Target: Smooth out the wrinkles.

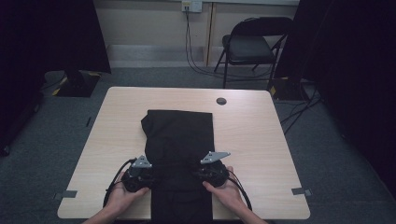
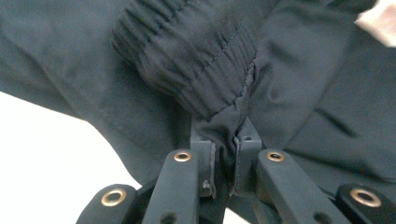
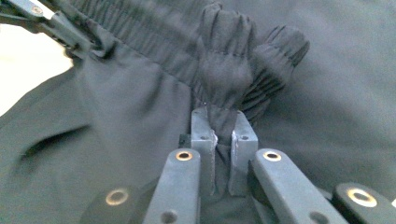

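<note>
A black garment (image 1: 178,140) with elastic gathered bands lies lengthwise down the middle of the pale wooden table (image 1: 116,135), its near end hanging over the front edge. My left gripper (image 1: 150,178) sits at the cloth's left edge near the front. It is shut on a bunched elastic band (image 2: 196,60) that rises between its pads (image 2: 211,156). My right gripper (image 1: 197,174) is at the cloth's right side, shut on a puckered elastic cuff (image 3: 226,70). In the right gripper view the left gripper (image 3: 86,44) pinches the cloth at the top left.
A round cable hole (image 1: 221,101) is in the table beyond the garment. A black folding chair (image 1: 250,44) stands behind the table, with cables on the floor and dark curtains at both sides. Bare tabletop lies left and right of the cloth.
</note>
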`<state>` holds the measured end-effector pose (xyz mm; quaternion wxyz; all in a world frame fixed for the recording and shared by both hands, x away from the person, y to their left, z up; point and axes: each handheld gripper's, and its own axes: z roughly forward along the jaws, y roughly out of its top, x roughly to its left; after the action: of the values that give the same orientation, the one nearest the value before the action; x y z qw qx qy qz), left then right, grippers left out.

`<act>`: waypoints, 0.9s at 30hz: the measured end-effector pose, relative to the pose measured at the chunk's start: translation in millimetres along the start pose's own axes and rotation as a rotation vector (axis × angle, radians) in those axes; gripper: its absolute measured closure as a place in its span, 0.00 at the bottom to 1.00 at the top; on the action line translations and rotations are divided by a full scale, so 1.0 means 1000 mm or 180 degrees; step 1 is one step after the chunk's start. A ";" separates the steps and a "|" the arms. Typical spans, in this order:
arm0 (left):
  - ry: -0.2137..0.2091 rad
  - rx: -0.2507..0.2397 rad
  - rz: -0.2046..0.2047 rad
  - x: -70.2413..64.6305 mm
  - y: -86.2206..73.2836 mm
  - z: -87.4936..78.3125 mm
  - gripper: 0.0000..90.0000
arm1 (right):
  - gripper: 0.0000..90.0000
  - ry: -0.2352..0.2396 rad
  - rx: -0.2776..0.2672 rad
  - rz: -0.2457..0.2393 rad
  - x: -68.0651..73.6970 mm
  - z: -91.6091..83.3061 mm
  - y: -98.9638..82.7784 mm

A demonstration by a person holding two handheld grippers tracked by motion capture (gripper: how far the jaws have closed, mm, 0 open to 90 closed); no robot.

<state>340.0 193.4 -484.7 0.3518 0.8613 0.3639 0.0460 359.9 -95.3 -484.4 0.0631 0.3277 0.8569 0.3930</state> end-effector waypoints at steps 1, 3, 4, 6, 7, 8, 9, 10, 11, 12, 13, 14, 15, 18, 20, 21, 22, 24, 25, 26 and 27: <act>0.0003 -0.0009 -0.0005 0.001 0.001 0.001 0.93 | 0.93 -0.0031 0.0042 0.0000 -0.001 0.003 -0.002; 0.0111 -0.0029 0.0042 0.001 0.003 0.003 0.93 | 0.93 -0.0029 0.0029 -0.0008 -0.004 0.007 -0.003; 0.0159 -0.0031 0.0082 0.003 0.005 0.004 0.93 | 0.93 -0.0055 0.0020 -0.0006 -0.005 0.009 -0.002; 0.0244 -0.0077 0.0081 0.009 0.008 0.007 0.93 | 0.93 -0.0123 0.0001 -0.0043 -0.007 0.013 0.002; 0.0279 -0.0085 0.0120 0.012 0.011 0.009 0.93 | 0.93 -0.0130 -0.0013 -0.0022 -0.010 0.015 0.004; 0.0297 -0.0100 0.0106 0.014 0.012 0.010 0.93 | 0.93 -0.0138 -0.0028 -0.0024 -0.013 0.018 0.006; 0.0344 -0.0120 0.0093 0.018 0.015 0.012 0.93 | 0.93 -0.0155 -0.0045 -0.0034 -0.015 0.019 0.008; 0.0389 -0.0160 0.0084 0.021 0.017 0.015 0.93 | 0.93 -0.0173 -0.0054 -0.0030 -0.018 0.021 0.010; 0.0418 -0.0164 0.0096 0.025 0.021 0.017 0.93 | 0.93 -0.0190 -0.0057 -0.0021 -0.022 0.024 0.013; 0.0446 -0.0161 0.0100 0.029 0.025 0.019 0.93 | 0.93 -0.0199 -0.0061 -0.0008 -0.026 0.026 0.016; 0.0471 -0.0193 0.0077 0.034 0.028 0.022 0.93 | 0.93 -0.0202 -0.0069 0.0013 -0.031 0.029 0.020; 0.0502 -0.0227 0.0074 0.040 0.031 0.024 0.93 | 0.93 -0.0237 -0.0091 0.0017 -0.036 0.032 0.023; 0.0532 -0.0228 0.0074 0.044 0.035 0.027 0.93 | 0.93 -0.0263 -0.0107 0.0012 -0.040 0.035 0.026; 0.0607 -0.0259 0.0026 0.058 0.048 0.035 0.93 | 0.93 -0.0297 -0.0171 0.0071 -0.056 0.045 0.036; 0.0667 -0.0288 -0.0006 0.068 0.055 0.040 0.94 | 0.93 -0.0322 -0.0184 0.0114 -0.065 0.050 0.042; 0.0689 -0.0308 -0.0019 0.072 0.058 0.043 0.94 | 0.93 -0.0345 -0.0189 0.0127 -0.069 0.053 0.046; 0.0715 -0.0333 -0.0040 0.075 0.061 0.045 0.94 | 0.93 -0.0370 -0.0167 0.0113 -0.072 0.055 0.050; 0.0742 -0.0381 -0.0079 0.080 0.064 0.048 0.94 | 0.93 -0.0409 -0.0150 0.0110 -0.080 0.060 0.057; 0.0738 -0.0379 -0.0087 0.082 0.066 0.049 0.94 | 0.93 -0.0408 -0.0155 0.0150 -0.084 0.062 0.060; 0.0727 -0.0376 -0.0111 0.085 0.068 0.050 0.94 | 0.93 -0.0414 -0.0155 0.0161 -0.087 0.063 0.062; 0.0728 -0.0402 -0.0137 0.086 0.069 0.051 0.94 | 0.93 -0.0429 -0.0165 0.0154 -0.088 0.065 0.063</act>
<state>461.1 187.8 -493.9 0.3624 0.8186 0.4163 0.1592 484.5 -78.2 -496.8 0.1196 0.3722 0.8320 0.3935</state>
